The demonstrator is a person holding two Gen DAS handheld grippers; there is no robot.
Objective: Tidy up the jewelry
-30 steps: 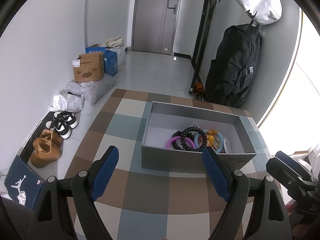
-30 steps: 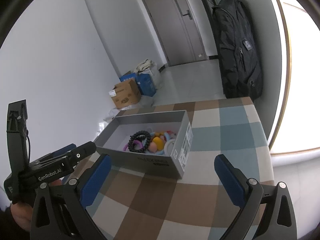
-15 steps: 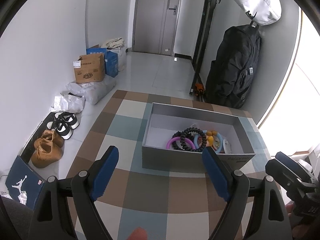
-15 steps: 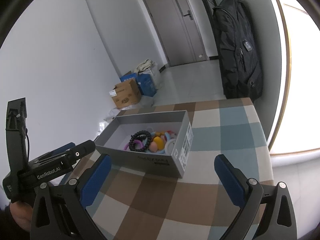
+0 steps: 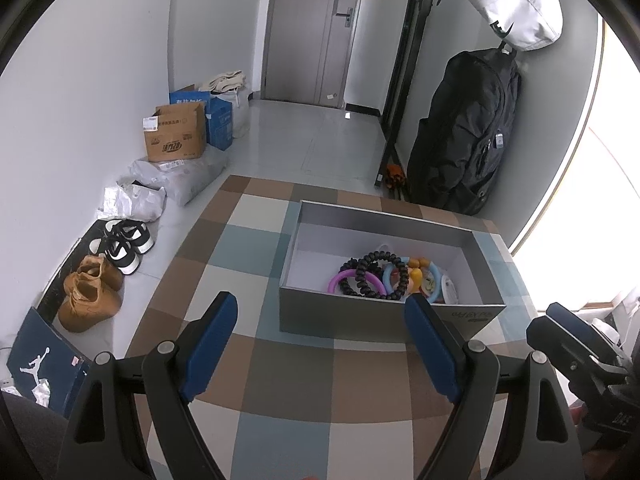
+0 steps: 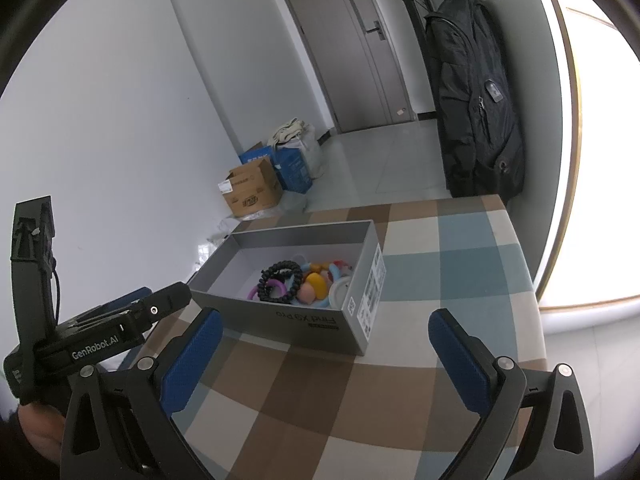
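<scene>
A grey open box (image 5: 352,320) stands on the checked tablecloth (image 5: 288,376); it also shows in the right wrist view (image 6: 280,320). In its right half lie a black beaded bracelet (image 5: 366,264), a purple ring (image 5: 338,280), a blue ring (image 5: 390,276) and yellow and pink pieces (image 6: 314,286). My left gripper (image 5: 320,344) is open and empty, just short of the box's near wall. My right gripper (image 6: 324,352) is open and empty, near the box's near right corner. The other gripper shows in each view's edge.
The table's right edge (image 6: 528,280) runs near a bright window. A black backpack (image 5: 464,136) hangs on the far wall. On the floor to the left are shoes (image 5: 92,292), a cardboard box (image 5: 176,132) and bags.
</scene>
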